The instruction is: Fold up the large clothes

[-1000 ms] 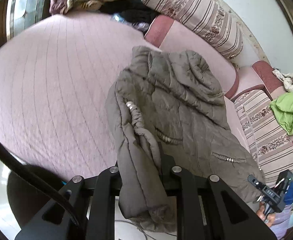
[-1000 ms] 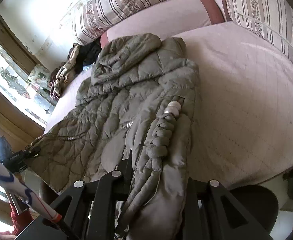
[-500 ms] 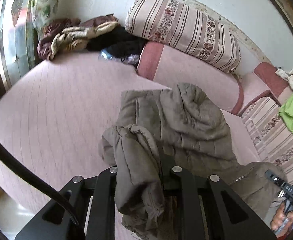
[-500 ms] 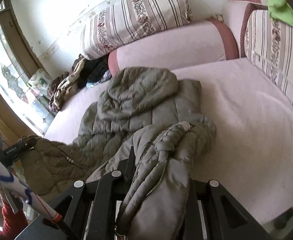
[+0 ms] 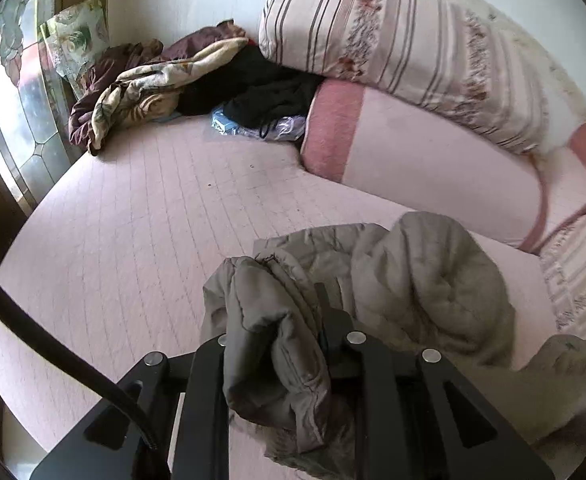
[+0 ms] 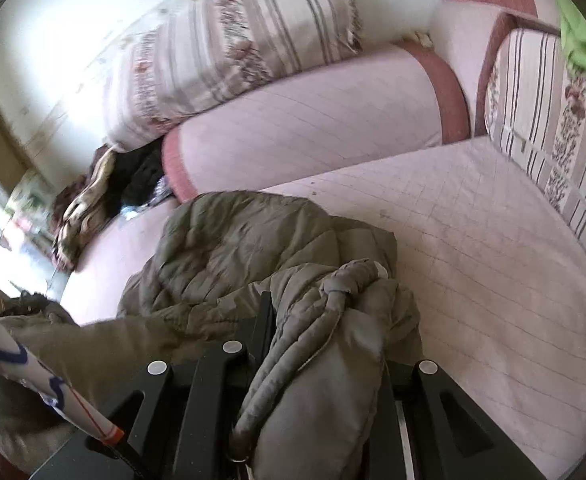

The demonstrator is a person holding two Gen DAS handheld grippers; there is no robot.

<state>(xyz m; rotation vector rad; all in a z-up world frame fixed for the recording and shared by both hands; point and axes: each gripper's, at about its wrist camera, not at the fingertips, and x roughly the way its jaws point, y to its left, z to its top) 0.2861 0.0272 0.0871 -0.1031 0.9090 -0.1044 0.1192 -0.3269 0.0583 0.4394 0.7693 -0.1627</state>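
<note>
A grey-brown quilted jacket [image 5: 429, 280] lies bunched on the pink quilted bed [image 5: 133, 240], its hood toward the bolster. My left gripper [image 5: 277, 320] is shut on a thick fold of the jacket's edge, which hangs over the left finger and hides it. In the right wrist view the jacket [image 6: 245, 248] lies doubled up on the bed [image 6: 473, 240]. My right gripper [image 6: 325, 332] is shut on another fold with a ruched cord trim, held above the hood. Padded cloth drapes over its right finger.
A pink bolster [image 5: 413, 160] and a striped pillow [image 5: 393, 40] line the far side. A heap of dark and beige clothes [image 5: 153, 84] lies at the far left by the stained-glass window [image 5: 13, 100]. A green garment [image 6: 581, 40] rests on striped cushions at the right.
Both grippers have carried the jacket's lower part up and forward toward the hood. The jacket, spread out flat a second ago, is now doubled over itself.
</note>
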